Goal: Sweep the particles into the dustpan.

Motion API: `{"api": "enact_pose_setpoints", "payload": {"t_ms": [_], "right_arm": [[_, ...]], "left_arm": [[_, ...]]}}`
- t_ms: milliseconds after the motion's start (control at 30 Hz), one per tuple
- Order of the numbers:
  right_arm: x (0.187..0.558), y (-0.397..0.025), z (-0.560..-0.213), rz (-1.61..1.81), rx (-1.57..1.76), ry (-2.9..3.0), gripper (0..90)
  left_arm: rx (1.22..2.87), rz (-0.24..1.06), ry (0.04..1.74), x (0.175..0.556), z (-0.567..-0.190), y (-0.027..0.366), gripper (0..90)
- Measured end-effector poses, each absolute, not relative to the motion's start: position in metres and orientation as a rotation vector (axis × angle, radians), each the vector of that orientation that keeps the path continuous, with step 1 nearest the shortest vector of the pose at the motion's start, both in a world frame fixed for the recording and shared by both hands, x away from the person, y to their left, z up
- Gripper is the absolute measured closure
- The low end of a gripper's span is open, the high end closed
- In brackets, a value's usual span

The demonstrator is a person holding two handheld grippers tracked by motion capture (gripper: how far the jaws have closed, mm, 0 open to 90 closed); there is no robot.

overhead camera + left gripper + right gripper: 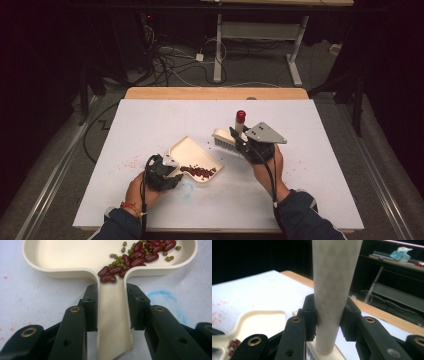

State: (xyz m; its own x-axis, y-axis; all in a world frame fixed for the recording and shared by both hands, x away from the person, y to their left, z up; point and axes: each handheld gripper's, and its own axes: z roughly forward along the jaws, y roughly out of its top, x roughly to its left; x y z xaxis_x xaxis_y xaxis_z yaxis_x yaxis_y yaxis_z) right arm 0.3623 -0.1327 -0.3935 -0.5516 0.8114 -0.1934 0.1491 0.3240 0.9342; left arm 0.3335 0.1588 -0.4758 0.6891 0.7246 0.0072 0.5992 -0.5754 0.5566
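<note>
On the white table (150, 125), the left gripper (112, 305) pinches the handle of a cream plastic dustpan (62, 257) holding red and green beans (135, 257). The right gripper (328, 315) clamps an upright cream brush (227, 137). Tilting the pan handle-down could spill beans.

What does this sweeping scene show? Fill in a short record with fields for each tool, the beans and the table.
left tool: shut on the dustpan handle, pan flat on the table
right tool: shut on the brush handle, which stands upright, bristles down beside the pan
beans: red kidney beans and small green ones, heaped in the pan near the handle
table: white sheet with faint red specks and a blue smudge near the left tool
step in hand: beans gathered in the pan, not yet tipped out
</note>
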Motion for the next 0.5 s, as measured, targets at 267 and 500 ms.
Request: {"api": "enact_pose_setpoints", "payload": {"t_ms": [267,500], "right_arm": [[0.349,-0.151,-0.405,1.217,0.868,1.969,70.5],[0.329,-0.136,-0.406,1.227,0.813,2.032,70.3]], "left_arm": [[2.376,0.335,1.016,0.332,-0.475,0.156,63.6],[2.384,0.346,1.003,0.331,-0.474,0.149,63.6]]}}
